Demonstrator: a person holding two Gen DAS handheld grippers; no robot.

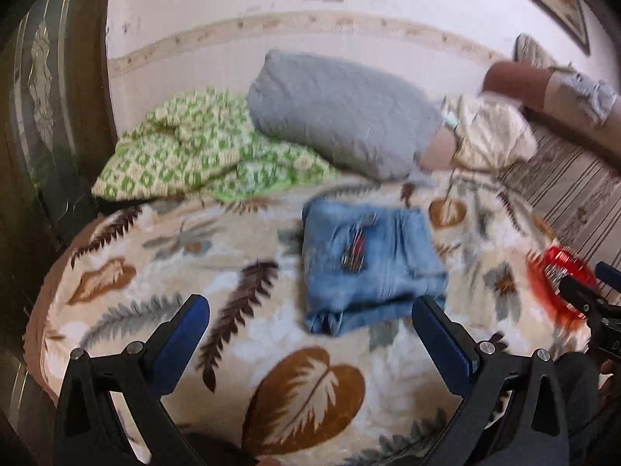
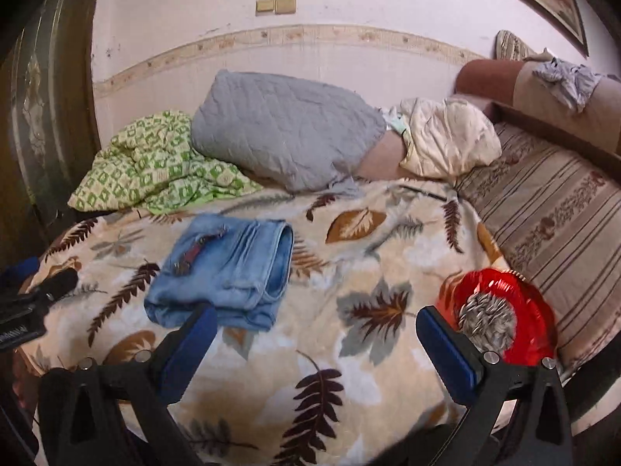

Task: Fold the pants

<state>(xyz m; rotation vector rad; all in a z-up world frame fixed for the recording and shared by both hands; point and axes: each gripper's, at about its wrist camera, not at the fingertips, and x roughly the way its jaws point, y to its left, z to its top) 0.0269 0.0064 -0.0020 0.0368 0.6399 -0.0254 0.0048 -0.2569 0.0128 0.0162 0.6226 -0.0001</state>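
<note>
Pants [image 2: 223, 272], blue denim: we find them folded into a compact bundle on the leaf-print blanket [image 2: 349, 369] of the bed. Left claw [image 1: 310, 334] spread wide, empty. Right claw [image 2: 316, 345] likewise, beside a red dish [image 2: 500, 310].

**Almost no legible text**

Only fragments of white lettering show. In the right wrist view, a black device [image 2: 17, 330] at the left edge carries a short white word, too blurred and skewed to read. In the left wrist view, the black device [image 1: 605, 334] at the right edge shows a cut-off white mark starting with "D". Nothing else bears readable writing.
</note>
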